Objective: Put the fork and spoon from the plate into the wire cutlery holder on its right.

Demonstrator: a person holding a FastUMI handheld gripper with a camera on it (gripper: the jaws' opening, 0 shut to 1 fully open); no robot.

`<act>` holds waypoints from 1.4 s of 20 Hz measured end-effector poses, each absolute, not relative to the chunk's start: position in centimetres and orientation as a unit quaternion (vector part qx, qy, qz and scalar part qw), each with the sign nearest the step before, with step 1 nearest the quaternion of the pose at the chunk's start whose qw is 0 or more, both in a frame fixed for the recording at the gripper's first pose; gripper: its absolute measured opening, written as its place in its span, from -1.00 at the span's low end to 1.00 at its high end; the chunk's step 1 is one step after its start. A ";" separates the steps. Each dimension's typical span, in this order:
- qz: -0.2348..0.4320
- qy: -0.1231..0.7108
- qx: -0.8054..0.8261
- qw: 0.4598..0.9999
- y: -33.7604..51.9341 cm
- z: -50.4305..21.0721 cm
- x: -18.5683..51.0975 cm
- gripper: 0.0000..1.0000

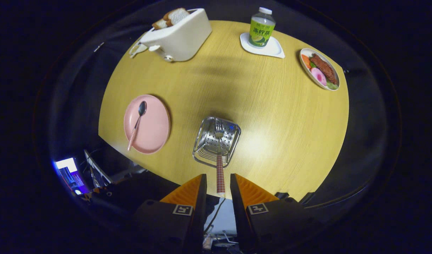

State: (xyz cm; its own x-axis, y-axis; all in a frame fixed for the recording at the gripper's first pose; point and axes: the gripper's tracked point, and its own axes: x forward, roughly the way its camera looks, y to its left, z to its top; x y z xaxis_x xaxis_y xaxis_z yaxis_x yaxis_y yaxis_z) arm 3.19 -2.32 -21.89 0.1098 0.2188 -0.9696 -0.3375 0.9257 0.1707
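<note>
A: Between the fingers of the gripper [218, 184] hangs the checked handle of the fork [220, 165], with its tines already down inside the wire cutlery holder [216, 141]. Is it gripped or let go?

B: The fingers stand apart with gaps on both sides of the handle, so I'd call it released, leaning on the holder's near rim.

A: So the fork step looks finished?

B: I judge so. The spoon [138, 124] lies on the pink plate [153, 131], left of the holder, on the table [265, 116].

A: Next move?

B: Back away without snagging the handle, cross to the plate, and close on the spoon's striped handle, which overhangs the plate's near edge.
</note>
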 end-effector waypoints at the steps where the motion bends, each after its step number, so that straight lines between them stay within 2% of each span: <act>1: 0.193 0.620 -0.032 0.760 -1.6 -20.5 3.3 -0.17; 6: 0.248 0.564 0.022 0.787 6.5 -17.5 0.7 -0.07; 13: 0.302 0.592 0.108 0.739 21.4 -22.5 -3.6 -0.07; 18: 0.256 0.632 0.152 0.716 27.2 -28.6 -3.4 -0.07; 28: 0.186 0.660 0.106 0.720 28.9 -36.6 -2.2 -0.06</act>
